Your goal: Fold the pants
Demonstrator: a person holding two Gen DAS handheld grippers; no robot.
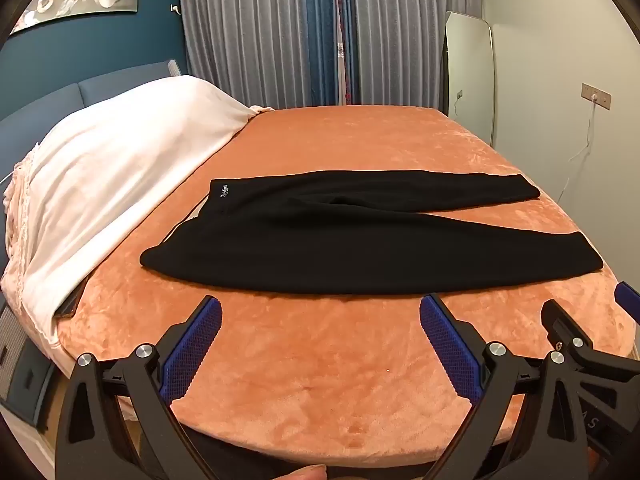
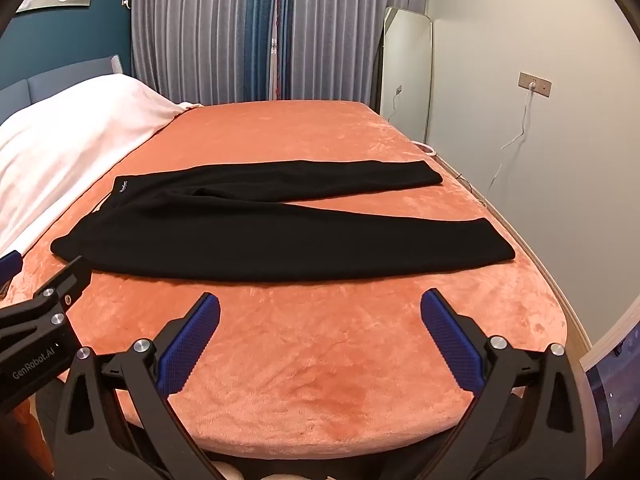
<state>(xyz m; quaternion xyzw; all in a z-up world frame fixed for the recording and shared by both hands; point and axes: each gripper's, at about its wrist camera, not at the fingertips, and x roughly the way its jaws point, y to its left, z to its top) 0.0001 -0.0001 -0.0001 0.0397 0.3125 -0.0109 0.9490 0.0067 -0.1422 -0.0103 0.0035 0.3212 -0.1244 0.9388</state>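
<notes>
Left gripper (image 1: 320, 316) and right gripper (image 2: 320, 314), both spread wide and grasping nothing, hover over the bed's (image 1: 320, 380) near edge. Beyond them the pants (image 1: 280, 248) lie flat, long axis left–right: waistband left, legs pointing right, slightly splayed.

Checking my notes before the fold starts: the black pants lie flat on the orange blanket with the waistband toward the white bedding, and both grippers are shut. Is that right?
One thing is off: both grippers are open, not shut. The left gripper in the left wrist view and the right gripper in the right wrist view show their blue pads spread wide, holding nothing. The black pants do lie flat on the orange blanket, waistband toward the white bedding.
</notes>
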